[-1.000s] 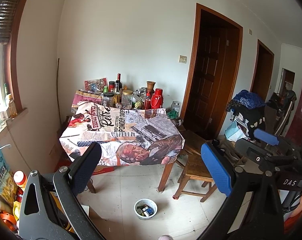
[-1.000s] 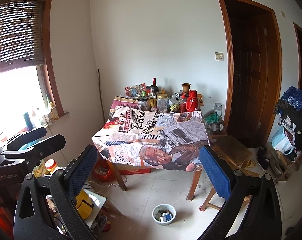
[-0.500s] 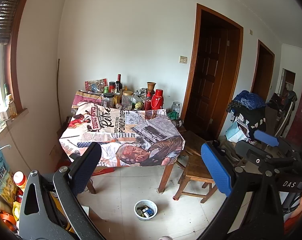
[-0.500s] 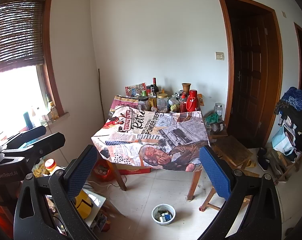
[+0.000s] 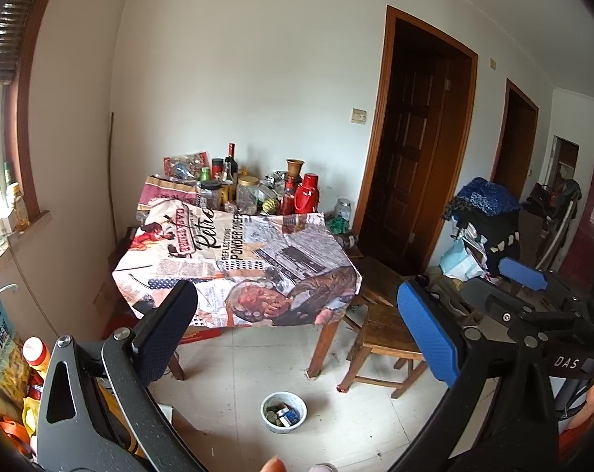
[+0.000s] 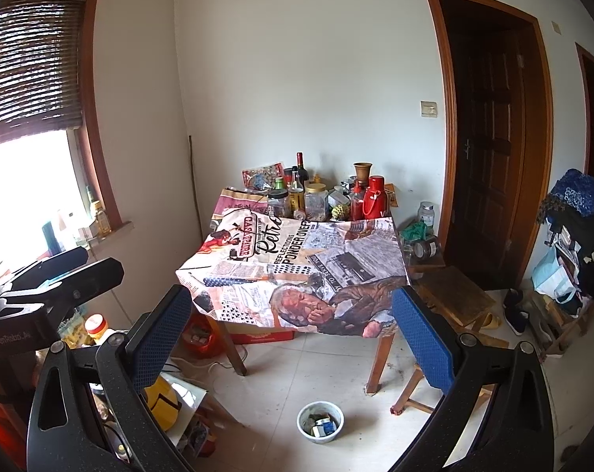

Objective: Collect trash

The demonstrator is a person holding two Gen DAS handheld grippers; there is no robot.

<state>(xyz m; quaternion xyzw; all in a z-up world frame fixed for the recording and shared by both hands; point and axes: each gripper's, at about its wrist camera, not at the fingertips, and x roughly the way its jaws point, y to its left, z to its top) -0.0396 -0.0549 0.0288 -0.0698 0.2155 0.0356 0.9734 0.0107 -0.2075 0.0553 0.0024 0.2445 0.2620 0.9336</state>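
On the tiled floor in front of the table stands a white bowl [image 5: 283,412] [image 6: 320,421] holding small scraps and packets. My left gripper [image 5: 297,334] is open and empty, held high and well back from the bowl. My right gripper [image 6: 291,334] is open and empty too, at about the same distance. In each view the other gripper shows at the side: the right gripper [image 5: 493,281] at the right edge, the left gripper [image 6: 88,261] at the left edge. The table [image 5: 234,259] [image 6: 297,259] wears a newspaper-print cloth.
Bottles, jars and a red flask [image 5: 308,196] crowd the table's back edge. Wooden stools [image 5: 383,334] stand to its right, before a dark door [image 5: 411,149]. Bags and bottles [image 5: 33,354] pile up on the left under the window. Clothes and bags [image 6: 572,236] fill the right side.
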